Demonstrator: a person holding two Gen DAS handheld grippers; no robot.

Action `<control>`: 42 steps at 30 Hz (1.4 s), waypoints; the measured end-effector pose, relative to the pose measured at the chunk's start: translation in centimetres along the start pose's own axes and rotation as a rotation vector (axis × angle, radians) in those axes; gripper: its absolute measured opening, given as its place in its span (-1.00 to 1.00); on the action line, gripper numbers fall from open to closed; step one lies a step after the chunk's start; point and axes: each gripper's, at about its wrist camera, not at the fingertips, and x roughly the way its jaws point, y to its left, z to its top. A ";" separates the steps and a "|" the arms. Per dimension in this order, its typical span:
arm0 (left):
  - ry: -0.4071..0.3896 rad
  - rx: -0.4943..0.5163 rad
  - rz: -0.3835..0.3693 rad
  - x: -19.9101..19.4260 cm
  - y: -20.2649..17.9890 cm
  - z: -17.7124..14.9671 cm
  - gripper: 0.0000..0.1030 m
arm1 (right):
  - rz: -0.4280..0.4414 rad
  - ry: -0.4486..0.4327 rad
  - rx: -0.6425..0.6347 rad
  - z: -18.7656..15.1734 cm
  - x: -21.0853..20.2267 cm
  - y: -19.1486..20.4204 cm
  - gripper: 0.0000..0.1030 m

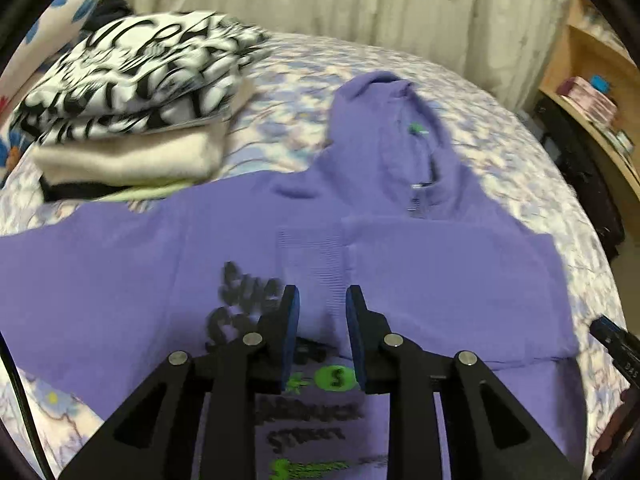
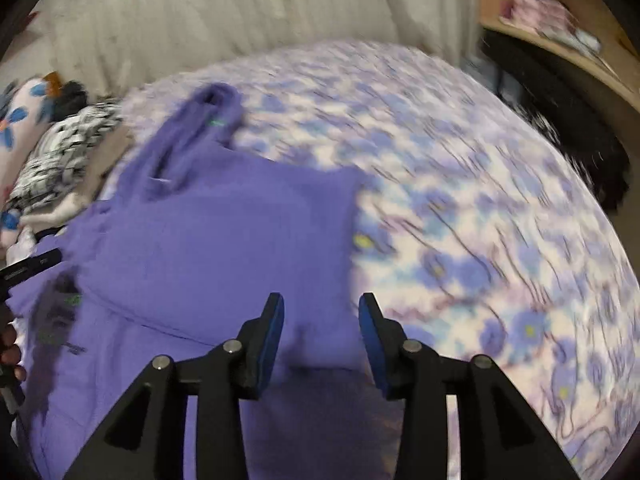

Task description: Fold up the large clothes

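We see a purple hoodie [image 1: 400, 280] spread flat on the bed [image 1: 520, 152], whose cover has a blue floral print. Its hood [image 1: 384, 120] points toward the curtain [image 1: 320, 0] at the far side. 1 sleeve [image 1: 440, 280] is folded across the chest, its ribbed cuff [image 1: 312, 264] resting near the black and green print [image 1: 240, 300].

The left gripper [image 1: 322, 300] hovers above the cuff with its jaws parted and nothing between them. The right gripper [image 2: 322, 308] sits over the right edge of the hoodie [image 2: 220, 248], jaws likewise apart and empty; this view is blurred.

A stack of folded clothes [image 1: 132, 120] lies on the bed to the left of the hood, topped by a black-and-white patterned item. A wooden shelf [image 1: 592, 80] stands to the right of the bed.
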 end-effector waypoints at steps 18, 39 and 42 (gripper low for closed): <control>0.122 -0.042 0.026 8.7 -2.8 3.1 -0.58 | -0.124 0.066 0.100 6.2 11.9 -4.3 -0.65; 0.073 -0.016 0.063 0.9 -3.2 0.5 -0.25 | -0.032 0.044 0.171 1.8 3.3 -2.4 -0.69; 0.056 -0.006 0.059 -1.3 -3.3 -0.6 -0.25 | -0.026 0.039 0.154 0.8 1.5 -1.0 -0.69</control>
